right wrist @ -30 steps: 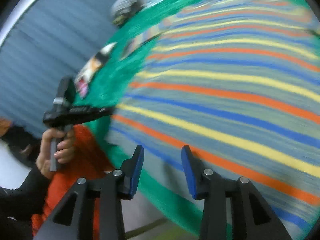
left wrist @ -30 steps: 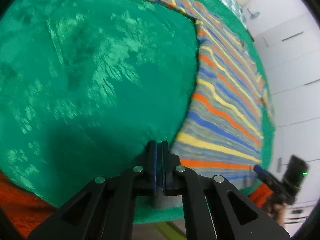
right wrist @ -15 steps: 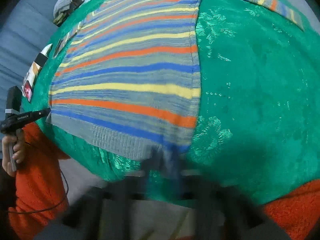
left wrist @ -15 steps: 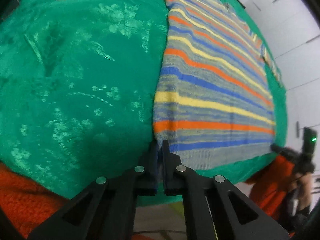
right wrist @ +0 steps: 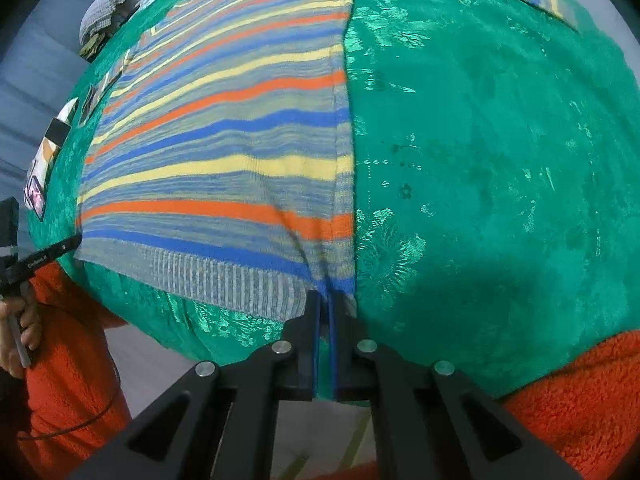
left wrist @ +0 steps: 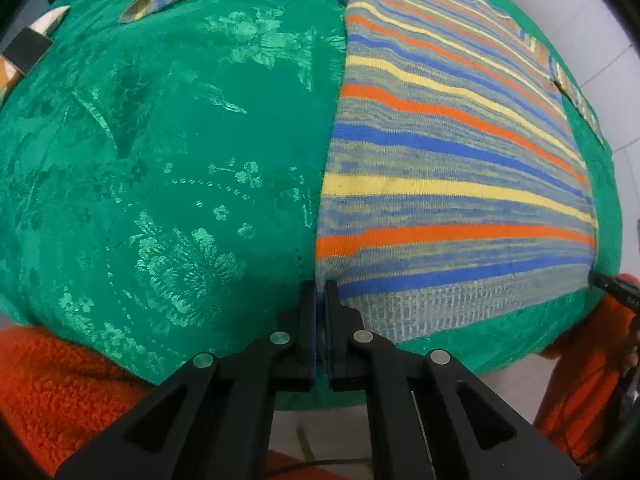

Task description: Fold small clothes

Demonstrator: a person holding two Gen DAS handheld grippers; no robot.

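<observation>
The right gripper [right wrist: 325,300], open a second ago, has closed on the near right hem corner of the striped knitted sweater [right wrist: 224,152] lying flat on the green patterned cloth [right wrist: 500,140]. The left gripper [left wrist: 319,290], shut, pinches the near left corner, so lifting the hem for a fold looks next.

The sweater [left wrist: 440,168] lies flat on the cloth-covered desk [left wrist: 160,152], spreading ahead and right of the left fingers [left wrist: 308,312]. From the right fingers [right wrist: 340,312] it spreads ahead and left. Each pair of fingers sits at one near hem corner.
</observation>
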